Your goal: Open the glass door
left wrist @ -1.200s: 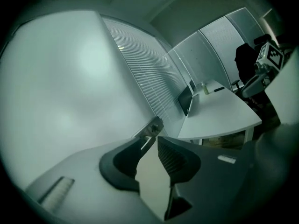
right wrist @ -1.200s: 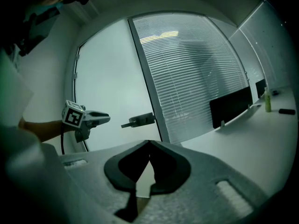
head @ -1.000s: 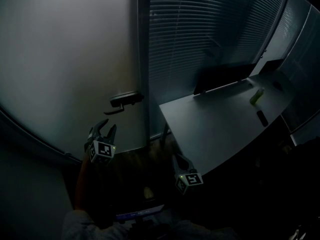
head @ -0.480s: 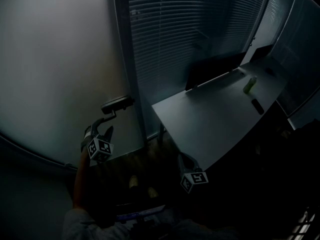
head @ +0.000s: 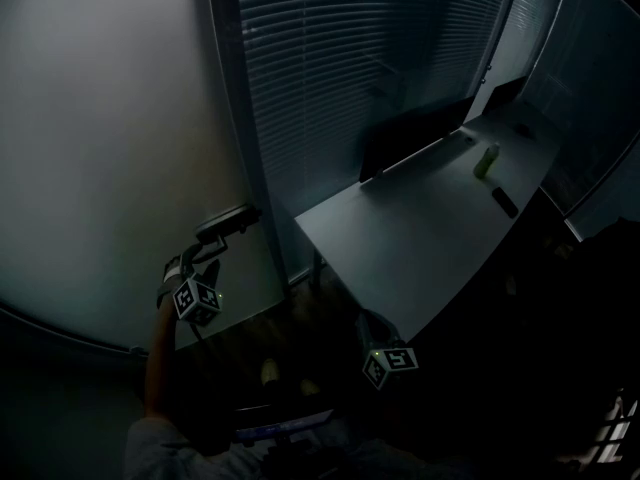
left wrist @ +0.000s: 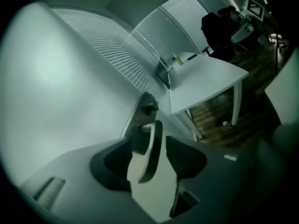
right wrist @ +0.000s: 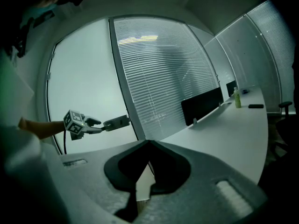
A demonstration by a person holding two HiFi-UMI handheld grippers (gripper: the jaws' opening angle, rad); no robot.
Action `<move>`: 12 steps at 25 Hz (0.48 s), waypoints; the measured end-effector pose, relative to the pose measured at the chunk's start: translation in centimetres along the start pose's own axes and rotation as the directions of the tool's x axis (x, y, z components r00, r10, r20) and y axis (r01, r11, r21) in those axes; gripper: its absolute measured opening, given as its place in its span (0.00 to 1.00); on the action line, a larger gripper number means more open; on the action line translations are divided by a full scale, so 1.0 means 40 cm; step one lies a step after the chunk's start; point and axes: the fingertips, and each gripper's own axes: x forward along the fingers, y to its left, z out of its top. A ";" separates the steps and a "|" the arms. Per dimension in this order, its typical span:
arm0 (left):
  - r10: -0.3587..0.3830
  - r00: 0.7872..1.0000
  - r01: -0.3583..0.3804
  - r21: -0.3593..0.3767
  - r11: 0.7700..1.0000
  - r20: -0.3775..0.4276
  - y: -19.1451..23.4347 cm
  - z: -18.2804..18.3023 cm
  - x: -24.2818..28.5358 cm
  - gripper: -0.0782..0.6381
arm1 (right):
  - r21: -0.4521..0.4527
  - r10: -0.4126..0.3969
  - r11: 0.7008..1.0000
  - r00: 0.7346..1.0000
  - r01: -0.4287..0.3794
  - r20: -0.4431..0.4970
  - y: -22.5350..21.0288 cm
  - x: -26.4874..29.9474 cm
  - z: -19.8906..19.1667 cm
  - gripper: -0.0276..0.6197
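The frosted glass door (head: 110, 138) fills the left of the head view, with its dark lever handle (head: 225, 224) near the door's right edge. My left gripper (head: 200, 260) reaches up to that lever from below. In the left gripper view the lever (left wrist: 150, 143) lies between the two pads (left wrist: 117, 160), with a gap on each side. The left jaws have just been opening and stand open around the lever. My right gripper (head: 375, 330) hangs low beside the desk, its jaws (right wrist: 148, 143) shut on nothing. From the right gripper view I see the left gripper (right wrist: 91, 124) at the handle (right wrist: 117, 122).
A glass wall with slatted blinds (head: 330, 68) stands right of the door. A white desk (head: 420, 238) juts out at the right with a dark screen panel (head: 410, 138), a green bottle (head: 487, 160) and a small dark item (head: 505, 202). The person's feet (head: 270, 370) stand on the wooden floor.
My left gripper has moved from below the handle up to it, and its fingers now straddle the lever. The right gripper has barely shifted. The head view has swung a little to the right.
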 end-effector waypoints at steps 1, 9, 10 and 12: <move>-0.009 1.000 0.009 0.013 1.000 -0.006 0.002 -0.001 0.003 0.44 | 0.005 -0.009 1.000 1.000 0.009 0.002 0.001 -0.003 0.005 0.04; -0.100 0.995 0.101 0.124 0.987 -0.019 -0.038 -0.009 0.063 0.41 | 0.026 -0.061 0.998 0.998 0.061 -0.003 0.003 0.013 -0.005 0.05; -0.109 0.994 0.111 0.133 0.985 -0.021 -0.043 -0.010 0.070 0.41 | 0.028 -0.066 0.997 0.998 0.066 -0.001 0.003 0.017 -0.004 0.04; -0.138 0.990 0.141 0.133 0.981 -0.025 -0.053 -0.007 0.072 0.40 | 0.030 -0.071 0.997 0.997 0.071 -0.001 0.009 0.020 0.002 0.04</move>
